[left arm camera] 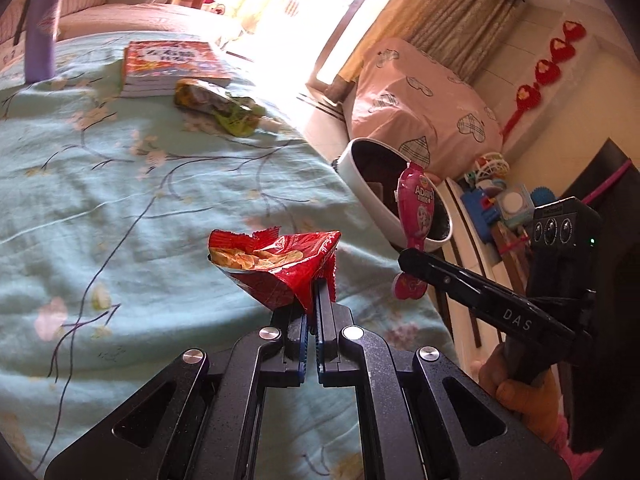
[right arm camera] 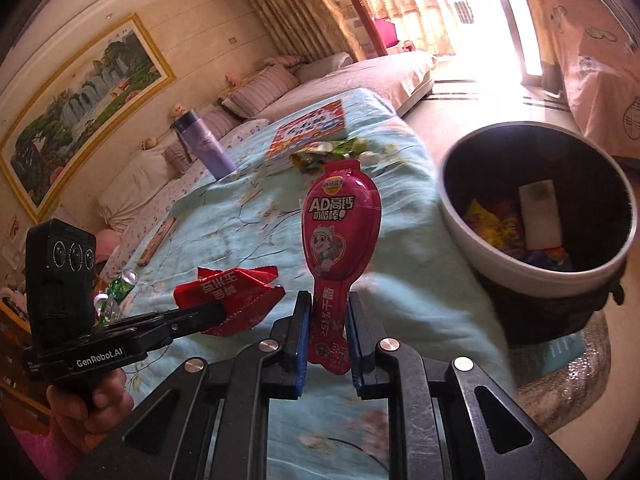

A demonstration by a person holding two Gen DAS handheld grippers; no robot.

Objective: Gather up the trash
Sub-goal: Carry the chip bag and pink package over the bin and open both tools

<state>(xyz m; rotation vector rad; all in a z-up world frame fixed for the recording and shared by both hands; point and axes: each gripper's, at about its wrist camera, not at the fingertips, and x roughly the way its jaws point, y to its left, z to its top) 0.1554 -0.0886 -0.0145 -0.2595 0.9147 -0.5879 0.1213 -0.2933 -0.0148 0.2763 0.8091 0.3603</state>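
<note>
My left gripper (left arm camera: 316,292) is shut on a red crisp bag (left arm camera: 276,268) and holds it above the light-blue bedspread (left arm camera: 120,200); the bag also shows in the right wrist view (right arm camera: 228,292). My right gripper (right arm camera: 327,312) is shut on a pink spoon-shaped snack wrapper (right arm camera: 340,232), held upright; it also shows in the left wrist view (left arm camera: 416,208). The white bin with a dark inside (right arm camera: 600,276) stands beside the bed, right of both grippers, with several wrappers in it. A green-yellow wrapper (left arm camera: 220,106) lies on the bed by a book.
A red book (left arm camera: 168,64) and a purple bottle (left arm camera: 40,40) rest at the bed's far end. A pink-covered object (left arm camera: 420,100) stands behind the bin. Toys (left arm camera: 492,200) crowd a shelf at the right. A green bottle (right arm camera: 120,288) lies left of the bed.
</note>
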